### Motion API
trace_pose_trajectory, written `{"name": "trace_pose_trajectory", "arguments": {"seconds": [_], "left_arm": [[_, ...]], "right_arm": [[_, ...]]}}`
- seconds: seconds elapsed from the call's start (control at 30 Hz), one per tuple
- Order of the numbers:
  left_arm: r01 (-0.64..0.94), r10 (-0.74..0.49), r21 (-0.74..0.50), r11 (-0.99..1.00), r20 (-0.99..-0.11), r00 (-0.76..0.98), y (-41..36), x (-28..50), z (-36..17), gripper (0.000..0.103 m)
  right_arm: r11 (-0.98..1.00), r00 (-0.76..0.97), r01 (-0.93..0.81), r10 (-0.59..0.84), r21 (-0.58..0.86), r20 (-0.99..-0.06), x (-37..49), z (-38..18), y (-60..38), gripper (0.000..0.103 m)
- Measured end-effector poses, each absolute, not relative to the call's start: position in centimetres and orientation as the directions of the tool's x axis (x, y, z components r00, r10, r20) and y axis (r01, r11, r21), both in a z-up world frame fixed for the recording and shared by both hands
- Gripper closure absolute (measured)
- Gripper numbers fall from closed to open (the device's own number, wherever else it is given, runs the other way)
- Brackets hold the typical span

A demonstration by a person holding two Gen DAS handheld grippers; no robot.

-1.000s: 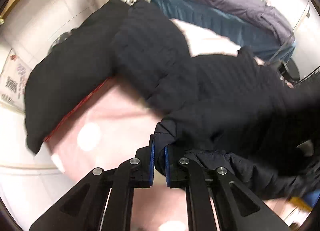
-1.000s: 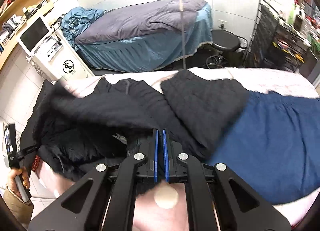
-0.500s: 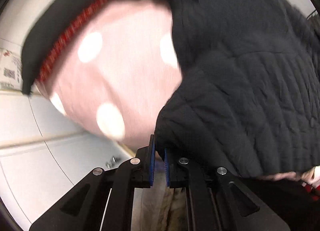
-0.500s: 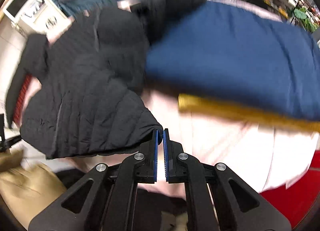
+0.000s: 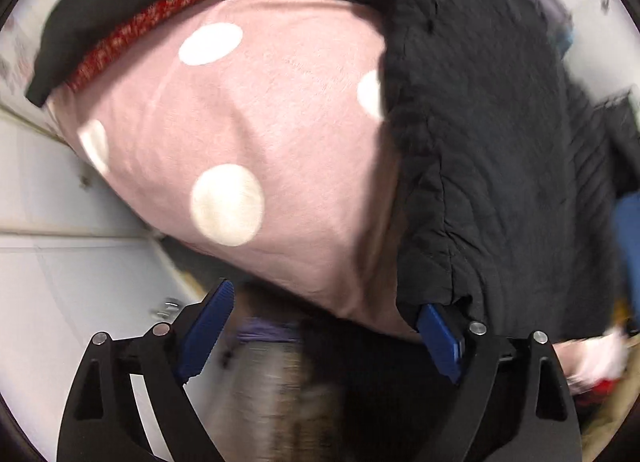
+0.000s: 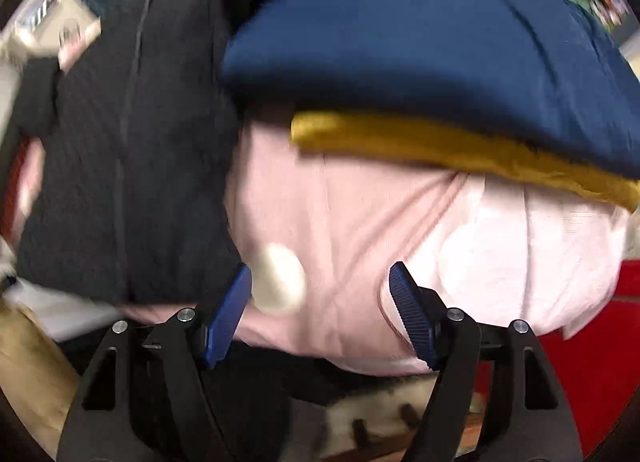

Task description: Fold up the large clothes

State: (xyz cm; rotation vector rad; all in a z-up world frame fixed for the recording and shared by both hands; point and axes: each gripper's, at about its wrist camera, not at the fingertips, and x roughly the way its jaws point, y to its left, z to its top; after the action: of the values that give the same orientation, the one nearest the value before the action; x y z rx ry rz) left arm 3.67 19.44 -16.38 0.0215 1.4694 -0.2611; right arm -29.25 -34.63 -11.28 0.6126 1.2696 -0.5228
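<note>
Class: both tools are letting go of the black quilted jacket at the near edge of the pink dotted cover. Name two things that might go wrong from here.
1. The black quilted jacket hem lies at the edge of the pink dotted cover and may slide off.
2. The opening left tool has its right pad touching the hem and may snag it.

Left side: bare pink polka-dot sheet (image 5: 280, 133) is open, bounded on the right by black quilted jacket (image 5: 500, 141). Right side: clear sheet strip between jacket and stacked blue garment (image 6: 420, 41) over mustard fabric (image 6: 440, 145).
</note>
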Motion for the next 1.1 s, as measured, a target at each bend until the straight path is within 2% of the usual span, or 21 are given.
{"name": "trace_pose_trajectory", "arguments": {"seconds": [0.07, 0.13, 0.23, 0.33, 0.4, 0.47, 0.53, 0.63, 0.67, 0.7, 0.73, 0.77, 0.8, 0.83, 0.87, 0.97, 1.1], "left_arm": [[0.247, -0.243, -0.219, 0.944, -0.968, 0.068, 18.7, 3.8, -15.4, 0.018], [0.315, -0.346, -0.334, 0.888, -0.938, -0.02, 18.2, 3.7, -15.3, 0.018], [0.414, -0.295, -0.288, 0.863, -0.954, -0.048, 18.8, 3.2, -15.7, 0.018], [0.331, -0.292, -0.302, 0.894, -0.953, -0.082, 22.5, 3.7, -16.5, 0.018], [0.227, -0.244, -0.244, 0.943, -0.969, -0.027, 25.4, 4.8, -16.8, 0.018], [0.131, -0.273, -0.269, 0.954, -0.962, 0.014, 26.0, 5.8, -16.7, 0.018], [0.093, -0.385, -0.382, 0.92, -0.923, 0.021, 24.1, 6.5, -17.2, 0.017], [0.16, -0.373, -0.376, 0.913, -0.927, -0.052, 18.2, 6.7, -20.3, 0.014], [0.183, -0.353, -0.362, 0.914, -0.932, -0.082, 16.4, 6.7, -21.7, 0.014], [0.204, -0.334, -0.351, 0.914, -0.936, -0.114, 14.6, 6.6, -23.0, 0.014], [0.221, -0.305, -0.329, 0.918, -0.942, -0.139, 13.1, 6.3, -24.2, 0.018], [0.244, -0.246, -0.279, 0.929, -0.956, -0.158, 11.5, 6.0, -25.3, 0.035], [0.267, -0.205, -0.242, 0.933, -0.966, -0.16, 10.4, 5.7, -25.6, 0.041], [0.284, -0.192, -0.227, 0.932, -0.971, -0.146, 9.9, 5.5, -25.3, 0.056], [0.302, -0.22, -0.255, 0.918, -0.965, -0.146, 9.7, 5.5, -24.4, 0.079], [0.347, -0.265, -0.286, 0.893, -0.958, -0.107, 10.8, 5.5, -20.7, 0.091], [0.377, -0.243, -0.242, 0.894, -0.969, -0.046, 13.8, 5.8, -16.9, 0.091]], "right_arm": [[0.726, 0.295, 0.653, 0.017, 0.215, -0.955, -27.7, -10.5, -35.8, 0.032], [0.743, 0.303, 0.635, 0.013, 0.212, -0.953, -26.0, -10.7, -35.7, 0.032], [0.771, 0.3, 0.596, 0.048, 0.226, -0.953, -23.6, -12.7, -34.3, 0.032], [0.775, 0.269, 0.583, 0.101, 0.245, -0.958, -21.8, -15.6, -33.5, 0.032], [0.763, 0.266, 0.586, 0.139, 0.275, -0.954, -21.5, -17.8, -33.4, 0.032], [0.724, 0.271, 0.596, 0.225, 0.347, -0.936, -21.1, -20.2, -33.5, 0.032], [0.663, 0.268, 0.62, 0.325, 0.42, -0.907, -20.8, -23.1, -33.6, 0.032], [0.605, 0.261, 0.652, 0.387, 0.457, -0.885, -20.5, -26.0, -32.6, 0.032], [0.598, 0.266, 0.658, 0.384, 0.458, -0.884, -20.4, -26.1, -32.2, 0.038], [0.606, 0.275, 0.648, 0.378, 0.461, -0.884, -20.1, -25.8, -31.8, 0.048], [0.619, 0.281, 0.632, 0.378, 0.466, -0.882, -19.9, -25.4, -31.4, 0.055], [0.639, 0.287, 0.612, 0.369, 0.466, -0.884, -19.8, -24.6, -30.9, 0.072], [0.658, 0.286, 0.6, 0.354, 0.455, -0.89, -19.8, -23.8, -30.7, 0.081], [0.672, 0.293, 0.587, 0.343, 0.451, -0.893, -19.9, -22.8, -30.5, 0.083], [0.683, 0.307, 0.575, 0.331, 0.451, -0.893, -20.2, -21.6, -30.5, 0.086], [0.695, 0.358, 0.546, 0.311, 0.468, -0.88, -21.7, -17.6, -30.4, 0.09], [0.77, 0.349, 0.47, 0.286, 0.431, -0.892, -23.1, -14.4, -29.1, 0.091]]}}
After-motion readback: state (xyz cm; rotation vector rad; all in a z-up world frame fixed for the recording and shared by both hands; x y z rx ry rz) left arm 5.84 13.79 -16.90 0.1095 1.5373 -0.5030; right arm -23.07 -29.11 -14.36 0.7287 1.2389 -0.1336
